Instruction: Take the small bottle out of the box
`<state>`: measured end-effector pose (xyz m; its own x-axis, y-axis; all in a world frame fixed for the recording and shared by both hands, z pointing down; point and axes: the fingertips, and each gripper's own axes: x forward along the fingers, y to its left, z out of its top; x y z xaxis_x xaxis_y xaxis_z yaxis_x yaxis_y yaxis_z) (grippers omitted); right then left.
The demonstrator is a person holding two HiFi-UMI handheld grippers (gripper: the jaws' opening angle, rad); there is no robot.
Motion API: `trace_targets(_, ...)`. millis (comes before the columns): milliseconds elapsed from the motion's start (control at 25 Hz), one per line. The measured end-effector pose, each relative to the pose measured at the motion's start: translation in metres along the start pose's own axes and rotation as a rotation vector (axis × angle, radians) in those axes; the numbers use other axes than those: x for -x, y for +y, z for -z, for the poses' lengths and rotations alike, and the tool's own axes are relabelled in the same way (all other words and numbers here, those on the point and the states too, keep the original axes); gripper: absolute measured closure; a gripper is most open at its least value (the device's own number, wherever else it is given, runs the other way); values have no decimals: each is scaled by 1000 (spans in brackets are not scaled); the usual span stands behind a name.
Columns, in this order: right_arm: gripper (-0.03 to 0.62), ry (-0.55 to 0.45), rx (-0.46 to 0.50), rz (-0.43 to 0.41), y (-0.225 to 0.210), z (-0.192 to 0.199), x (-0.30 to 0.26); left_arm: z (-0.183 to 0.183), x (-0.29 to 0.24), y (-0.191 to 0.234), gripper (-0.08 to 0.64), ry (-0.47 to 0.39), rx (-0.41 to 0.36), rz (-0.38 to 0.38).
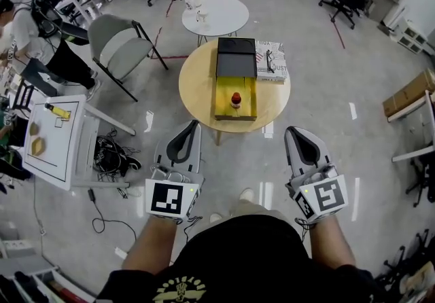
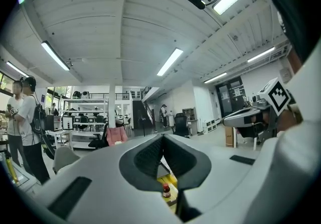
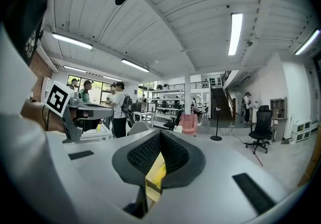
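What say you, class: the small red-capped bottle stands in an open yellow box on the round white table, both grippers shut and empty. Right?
No. In the head view the open yellow box holding the small red-capped bottle stands on the round wooden table; the round white table lies beyond it. Left gripper and right gripper are indeed shut and empty.

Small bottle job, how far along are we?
Done: the box lies open on the round table. In hand: nothing; left gripper and right gripper are shut, empty, short of the table. Left: grip the small bottle standing inside, lift it out.
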<state>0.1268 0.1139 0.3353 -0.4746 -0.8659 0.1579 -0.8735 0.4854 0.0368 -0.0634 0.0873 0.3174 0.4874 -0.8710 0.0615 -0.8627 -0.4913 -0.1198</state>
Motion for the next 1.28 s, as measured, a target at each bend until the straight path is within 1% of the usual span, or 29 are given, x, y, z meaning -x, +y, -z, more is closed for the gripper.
trace_targets(240,578,-11,5,-40,-28,-5,-10,-7,-22,-9,546,6,-3,-34)
trace_targets(480,578,-41,-3,-82,-46,-10,-13,-21,-25,-20,546,8,-18,-70)
trace_targets(600,578,-54,-13,-108,-44,-14,-12,-27,-22,-23,546,14,-28,-87)
trace_targets(760,578,-62,4,-149,-35,-13,-12,-32,-23,-25,546,10,-48,-102)
trace_targets(1040,578,-43,-14,-157,-31,1,-21,-22,-32,-28,546,26,-56,-80)
trace_targets(1280,578,-40,-3,-134,-38,-6,-38,-19,-43,-15,546,24,-49,-69)
